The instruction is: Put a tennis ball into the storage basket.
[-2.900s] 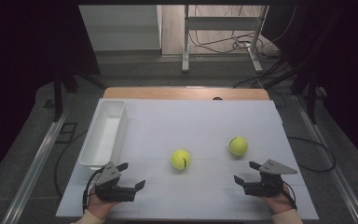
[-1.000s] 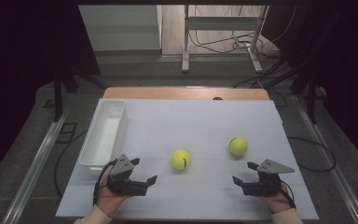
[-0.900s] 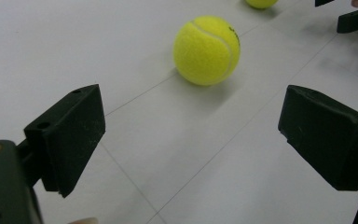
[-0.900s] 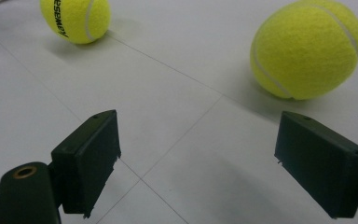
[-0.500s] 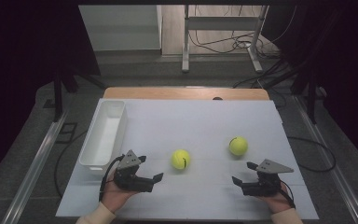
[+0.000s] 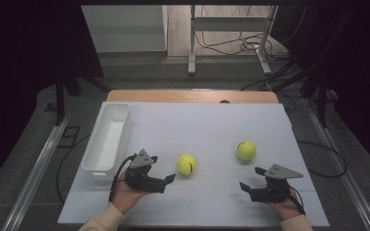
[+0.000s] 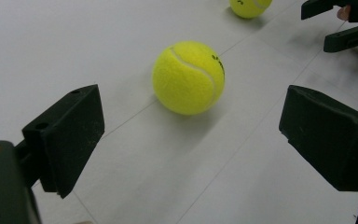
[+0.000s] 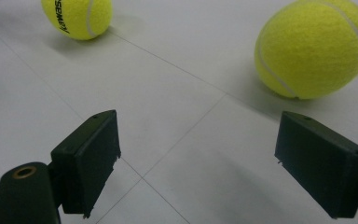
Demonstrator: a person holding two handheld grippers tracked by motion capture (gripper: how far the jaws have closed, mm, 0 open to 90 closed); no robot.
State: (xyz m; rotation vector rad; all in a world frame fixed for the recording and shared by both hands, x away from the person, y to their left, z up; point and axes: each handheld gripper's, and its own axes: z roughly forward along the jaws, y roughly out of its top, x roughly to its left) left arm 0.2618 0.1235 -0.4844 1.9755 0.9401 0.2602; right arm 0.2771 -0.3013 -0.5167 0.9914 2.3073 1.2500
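The left gripper point(image 6: 160, 178) is nearer to the yellow felt tennis ball point(image 6: 187, 164) lying near the middle of the bench's point(image 6: 197, 125) front half. The ball sits straight ahead of the left jaws, which stand wide apart and empty, just short of it. The right gripper point(image 6: 253, 179), jaws also apart, rests near the front right corner, below the second yellow tennis ball point(image 6: 246, 150)
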